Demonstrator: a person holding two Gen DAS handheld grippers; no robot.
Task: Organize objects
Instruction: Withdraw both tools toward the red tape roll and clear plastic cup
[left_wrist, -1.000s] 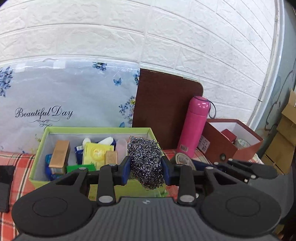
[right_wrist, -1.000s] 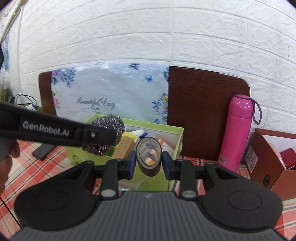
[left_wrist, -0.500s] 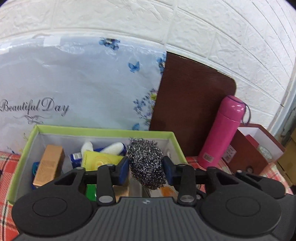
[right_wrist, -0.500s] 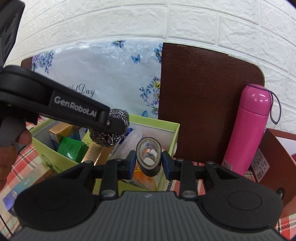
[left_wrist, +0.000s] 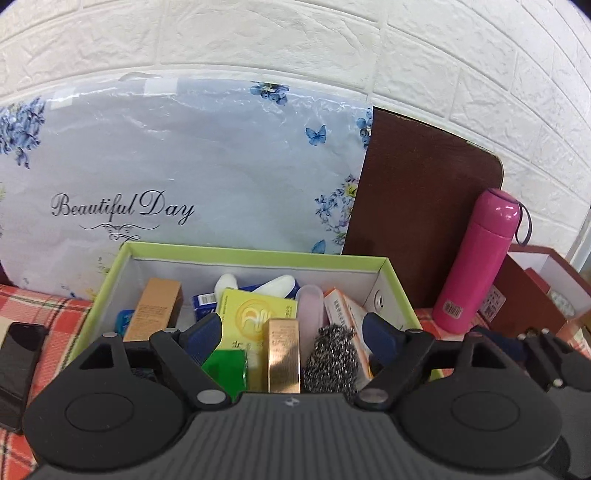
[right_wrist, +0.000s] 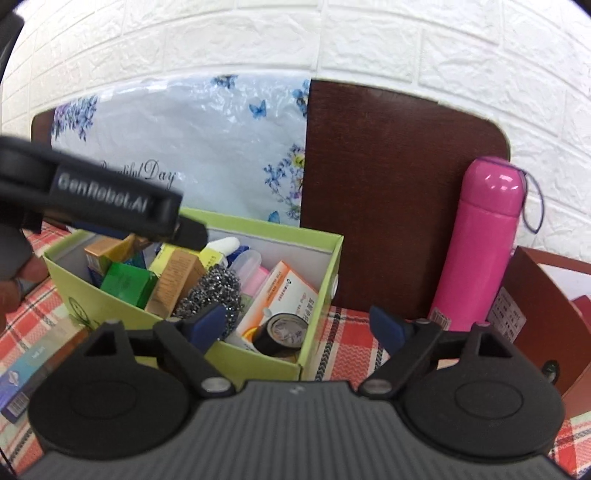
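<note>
A green box (left_wrist: 255, 255) (right_wrist: 258, 354) holds several small packages. A steel wool scrubber (left_wrist: 334, 360) (right_wrist: 214, 291) lies inside it near the front. A black tape roll (right_wrist: 282, 334) lies in the box's near right corner. My left gripper (left_wrist: 291, 338) is open and empty over the box; it also shows in the right wrist view (right_wrist: 186, 230). My right gripper (right_wrist: 297, 326) is open and empty just above the tape roll.
A pink bottle (left_wrist: 476, 262) (right_wrist: 476, 243) stands right of the box, before a brown board (right_wrist: 399, 184). A red-brown box (left_wrist: 535, 291) (right_wrist: 546, 317) is at far right. A floral bag (left_wrist: 177, 177) leans on the wall. A black phone (left_wrist: 16, 365) lies left on the plaid cloth.
Both grippers have opened. The scrubber dropped from my left gripper into the green box, and the tape roll dropped from my right gripper into the box's corner.
</note>
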